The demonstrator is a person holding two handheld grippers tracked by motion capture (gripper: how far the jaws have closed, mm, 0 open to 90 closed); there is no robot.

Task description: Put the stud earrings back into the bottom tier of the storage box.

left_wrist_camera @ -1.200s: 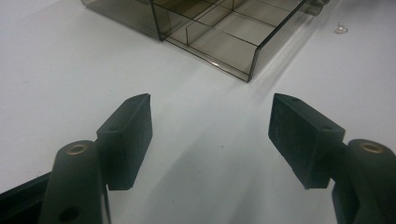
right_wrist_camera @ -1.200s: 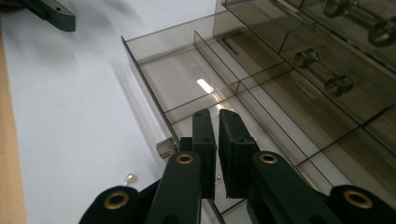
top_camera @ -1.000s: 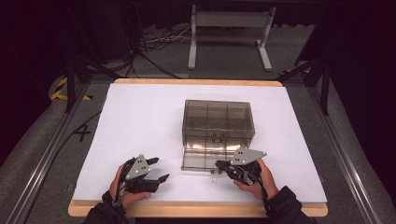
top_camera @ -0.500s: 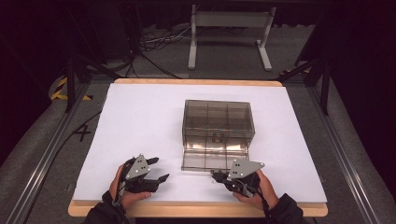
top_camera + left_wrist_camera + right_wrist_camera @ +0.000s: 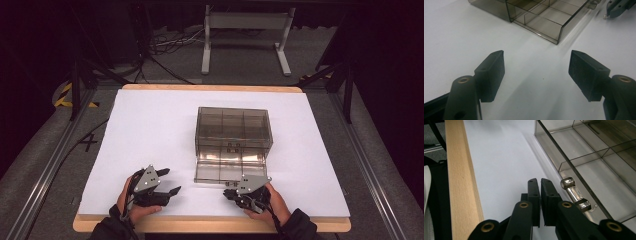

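A: Where's the smoky drawer box [image 5: 233, 131]?
B: Mid-table, bottom drawer [image 5: 229, 171] pulled toward the person.
A: And the grippers?
B: Left gripper [image 5: 167, 184] near-left of the box; right gripper [image 5: 229, 192] just beside the drawer front.

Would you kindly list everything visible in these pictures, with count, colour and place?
Drawer box: one, smoky clear, middle of the table.
Drawer: one, smoky clear with dividers, pulled out of the box toward the person.
Handle: one, clear, on the drawer front, beside the right tool.
Table: one, white top with a wooden edge.
Stand: one, grey metal, on the floor beyond the table.
Cables: several, dark and white, on the floor beyond the table.
Left tool: one, black, near left edge, jaws open, holding nothing.
Right tool: one, black, in front of the drawer, jaws shut, holding nothing.
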